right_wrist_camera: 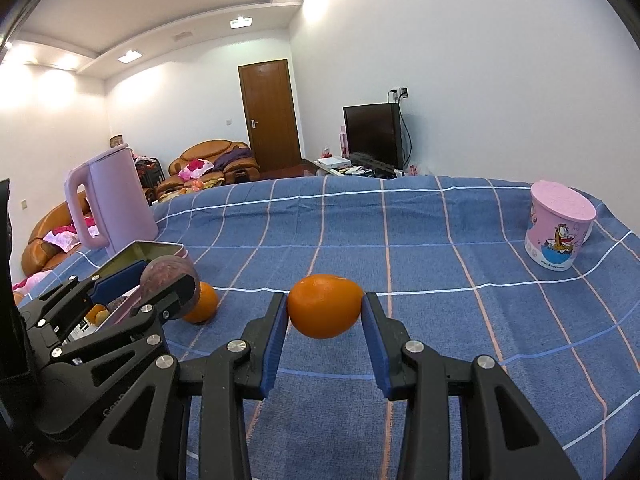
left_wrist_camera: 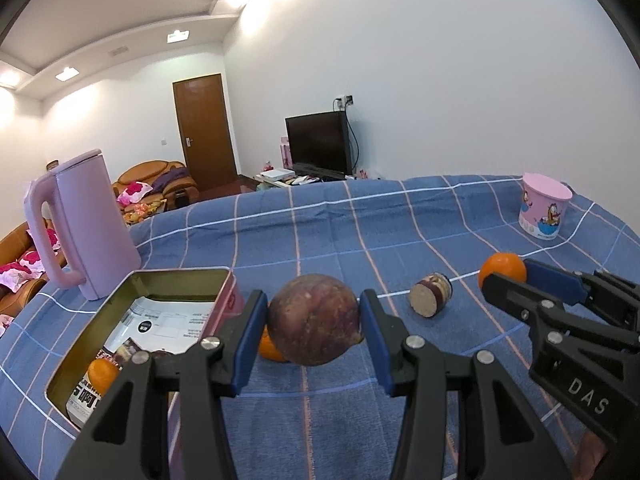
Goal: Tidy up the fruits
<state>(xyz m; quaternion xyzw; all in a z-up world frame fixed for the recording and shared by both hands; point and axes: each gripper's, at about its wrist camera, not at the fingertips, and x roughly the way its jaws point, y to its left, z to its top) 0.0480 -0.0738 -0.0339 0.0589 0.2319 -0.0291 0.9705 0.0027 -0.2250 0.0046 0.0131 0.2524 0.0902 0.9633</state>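
My left gripper point(left_wrist_camera: 314, 320) is shut on a round purple-brown fruit point(left_wrist_camera: 314, 320) and holds it above the blue checked cloth, just right of an open pink tin box point(left_wrist_camera: 176, 280). The tin holds a small orange point(left_wrist_camera: 102, 374) and printed papers. Another orange point(left_wrist_camera: 270, 346) lies on the cloth behind the held fruit. My right gripper point(right_wrist_camera: 325, 312) is shut on an orange point(right_wrist_camera: 325, 310) above the cloth. In the right wrist view the left gripper point(right_wrist_camera: 160, 284) with its purple fruit point(right_wrist_camera: 170, 276) is at the left, beside the loose orange point(right_wrist_camera: 202, 302).
A pink kettle point(left_wrist_camera: 84, 224) stands behind the tin at the left. A pink cartoon cup point(left_wrist_camera: 544, 210) stands at the far right. A small cut brown cylinder point(left_wrist_camera: 431, 299) lies on the cloth between the grippers. The blue checked cloth point(right_wrist_camera: 400, 240) covers the table.
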